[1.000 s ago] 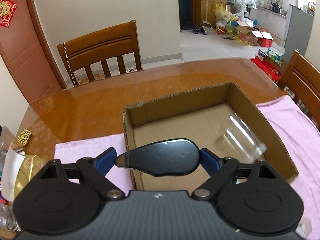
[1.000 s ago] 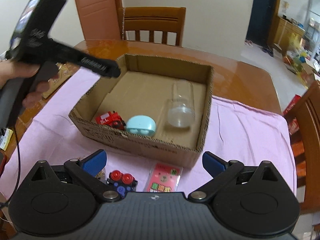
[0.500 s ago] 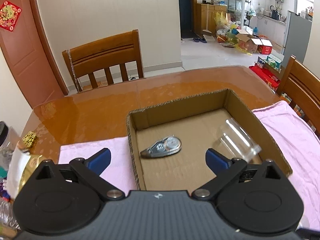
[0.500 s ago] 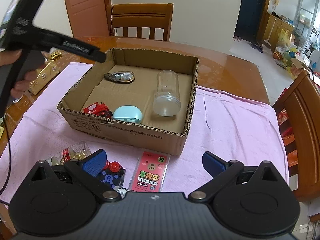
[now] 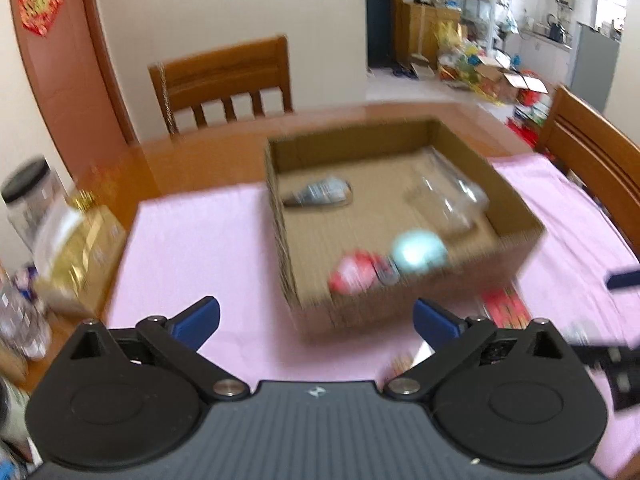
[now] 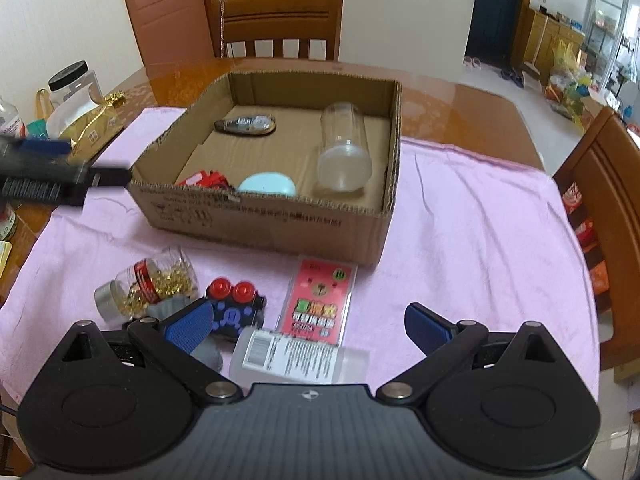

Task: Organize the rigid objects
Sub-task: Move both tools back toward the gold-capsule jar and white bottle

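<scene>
An open cardboard box (image 6: 272, 216) stands on the pink cloth (image 6: 472, 240). Inside lie a grey correction tape (image 6: 246, 124), a clear jar (image 6: 344, 152) on its side, a teal round case (image 6: 268, 186) and a red toy car (image 6: 204, 179). The left wrist view is blurred; my left gripper (image 5: 316, 320) is open and empty, hanging short of the box (image 5: 304, 280). My right gripper (image 6: 308, 322) is open over loose items on the cloth: a white labelled bottle (image 6: 296, 356) lying between its fingers untouched, a red card pack (image 6: 320, 300), a blue toy (image 6: 236, 304) and a pill jar (image 6: 148, 284).
A black-lidded jar (image 6: 74, 84), a gold packet (image 6: 92, 128) and other clutter crowd the table's left edge. Wooden chairs stand behind the table (image 6: 280, 24) and on the right (image 6: 600, 184). The left gripper's fingers (image 6: 108, 178) reach the box's near left corner.
The left gripper opened and dropped the correction tape into the box, then pulled back from it. The right gripper drew back slightly, bringing the white bottle and pill jar into view.
</scene>
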Demonstrator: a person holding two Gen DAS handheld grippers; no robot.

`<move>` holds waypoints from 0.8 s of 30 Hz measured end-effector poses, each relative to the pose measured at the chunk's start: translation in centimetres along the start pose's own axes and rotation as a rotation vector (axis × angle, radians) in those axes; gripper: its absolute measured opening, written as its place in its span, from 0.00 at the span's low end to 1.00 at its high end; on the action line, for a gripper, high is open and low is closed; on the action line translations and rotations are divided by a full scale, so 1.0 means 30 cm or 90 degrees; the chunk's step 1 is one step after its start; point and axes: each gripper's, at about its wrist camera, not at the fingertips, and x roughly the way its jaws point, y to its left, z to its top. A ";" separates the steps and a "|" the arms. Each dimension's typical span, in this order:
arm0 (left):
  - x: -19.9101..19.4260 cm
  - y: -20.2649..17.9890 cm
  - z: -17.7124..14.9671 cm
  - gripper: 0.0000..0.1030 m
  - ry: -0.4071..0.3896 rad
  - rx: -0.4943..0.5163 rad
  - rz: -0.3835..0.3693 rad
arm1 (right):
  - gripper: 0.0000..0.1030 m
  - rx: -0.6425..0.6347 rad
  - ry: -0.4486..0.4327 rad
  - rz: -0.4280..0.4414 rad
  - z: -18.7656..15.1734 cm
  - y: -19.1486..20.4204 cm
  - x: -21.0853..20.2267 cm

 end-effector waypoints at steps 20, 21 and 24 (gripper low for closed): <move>0.058 0.002 -0.259 0.99 0.108 -0.040 0.010 | 1.00 -0.011 0.030 -0.014 -0.055 0.057 0.088; 0.060 0.008 -0.260 0.99 0.109 -0.041 0.013 | 1.00 -0.009 0.033 -0.017 -0.057 0.056 0.093; 0.067 0.029 -0.261 0.99 0.112 -0.045 0.022 | 1.00 -0.008 0.046 -0.023 -0.072 0.050 0.101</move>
